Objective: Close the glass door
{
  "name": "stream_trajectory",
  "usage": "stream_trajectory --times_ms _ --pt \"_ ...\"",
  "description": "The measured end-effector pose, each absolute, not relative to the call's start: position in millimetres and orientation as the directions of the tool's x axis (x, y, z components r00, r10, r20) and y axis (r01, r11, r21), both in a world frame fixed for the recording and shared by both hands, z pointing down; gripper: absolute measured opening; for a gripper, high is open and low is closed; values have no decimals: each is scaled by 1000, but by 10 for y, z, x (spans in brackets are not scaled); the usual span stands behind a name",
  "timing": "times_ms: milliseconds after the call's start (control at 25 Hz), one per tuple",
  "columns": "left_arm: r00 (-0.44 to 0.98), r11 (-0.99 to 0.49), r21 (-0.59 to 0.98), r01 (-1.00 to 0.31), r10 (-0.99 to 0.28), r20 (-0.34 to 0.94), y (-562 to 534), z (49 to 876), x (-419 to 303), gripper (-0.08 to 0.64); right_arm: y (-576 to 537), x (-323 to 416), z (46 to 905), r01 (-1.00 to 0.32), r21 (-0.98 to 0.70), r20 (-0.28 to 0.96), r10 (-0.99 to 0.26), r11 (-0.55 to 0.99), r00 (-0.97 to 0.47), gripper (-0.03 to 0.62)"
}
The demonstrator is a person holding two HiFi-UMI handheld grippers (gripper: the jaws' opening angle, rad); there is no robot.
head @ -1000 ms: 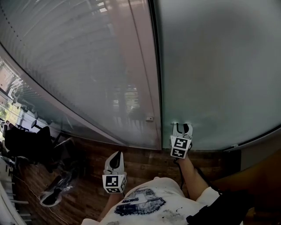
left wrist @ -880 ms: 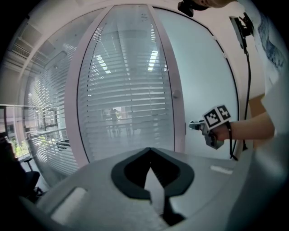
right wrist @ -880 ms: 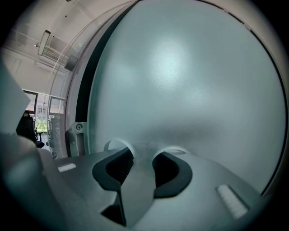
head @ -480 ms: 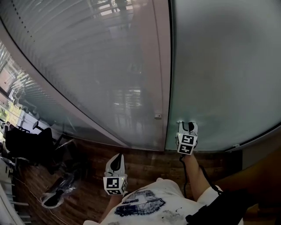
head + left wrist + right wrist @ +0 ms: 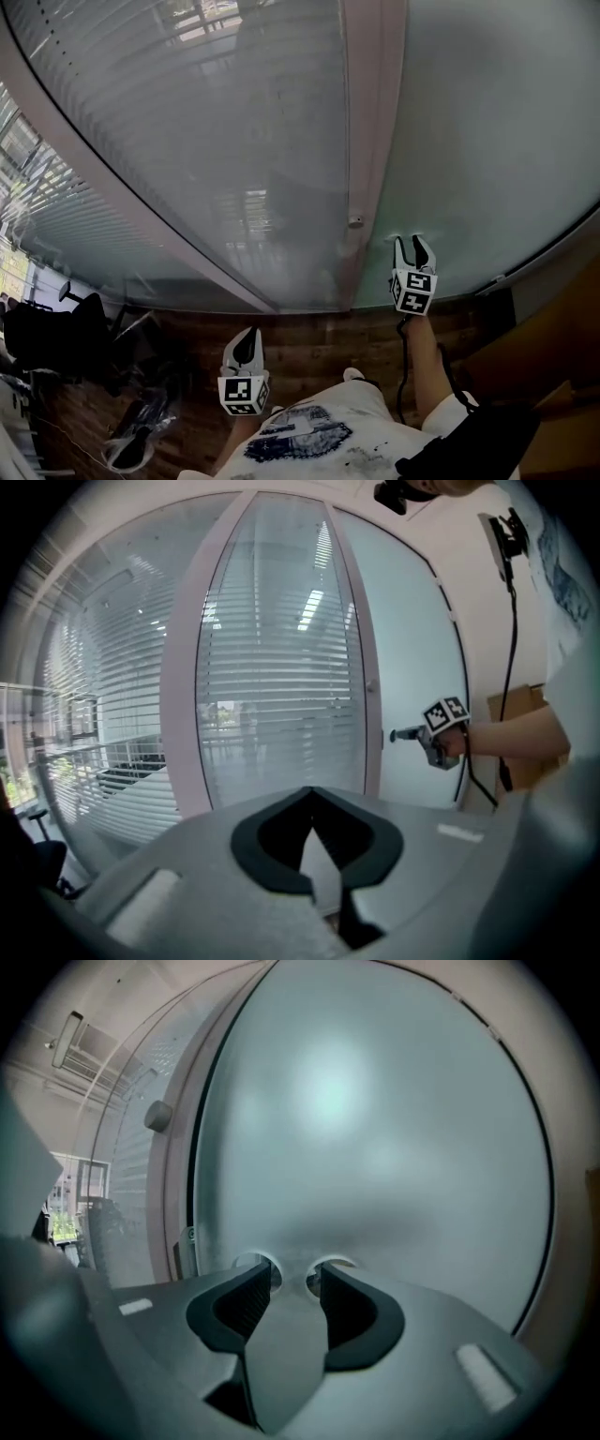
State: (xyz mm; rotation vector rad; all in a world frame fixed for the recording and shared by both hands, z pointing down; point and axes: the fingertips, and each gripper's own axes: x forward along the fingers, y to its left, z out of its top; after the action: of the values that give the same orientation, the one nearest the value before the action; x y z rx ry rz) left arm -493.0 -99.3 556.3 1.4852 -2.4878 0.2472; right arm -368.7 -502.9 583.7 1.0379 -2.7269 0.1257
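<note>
Frosted glass door (image 5: 487, 141), right tongs (image 5: 413, 242) at its lower edge.
Head view: door edge beside pale pink frame post (image 5: 370, 141); left tongs (image 5: 247, 336) well back from it. Left gripper view: jaws together, empty. Right gripper view: jaws apart, just been opening, tips at the glass, nothing between.

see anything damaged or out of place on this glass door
Nothing stands out. The frosted glass door looks unbroken and unmarked, and the blinds beside it hang even. The right gripper is at the glass, its jaws empty and just opened wider.
</note>
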Motion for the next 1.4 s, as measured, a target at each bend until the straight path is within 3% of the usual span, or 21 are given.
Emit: stream_trajectory --times_ms 160,320,720,800,960,1400 --pt "-394 403 -21 -915 -880 266 -828 5571 -5023 0 -4790 -3422 5747 -727 6 213 -711 686 -670 172" --pt "-303 311 -11 -950 -916 264 -578 5661 -5082 0 -4275 -3215 5648 -769 16 186 -758 639 -625 122" --pt "-144 147 -6 -989 -962 230 210 5569 -5140 0 -2552 -2803 5427 -798 5 183 -785 603 -592 77" --pt "-103 106 3 -994 -968 227 354 5600 -5075 0 -2266 -2697 5454 -806 1 191 -792 592 -581 77" --pt "-8 14 24 -1000 -973 229 555 5692 -4867 0 -1697 -2444 5477 -819 -9 205 -801 573 -563 11" --pt "191 -182 57 -982 -950 248 528 5744 -4114 0 -942 -1777 5583 -854 -42 230 -827 518 -513 9"
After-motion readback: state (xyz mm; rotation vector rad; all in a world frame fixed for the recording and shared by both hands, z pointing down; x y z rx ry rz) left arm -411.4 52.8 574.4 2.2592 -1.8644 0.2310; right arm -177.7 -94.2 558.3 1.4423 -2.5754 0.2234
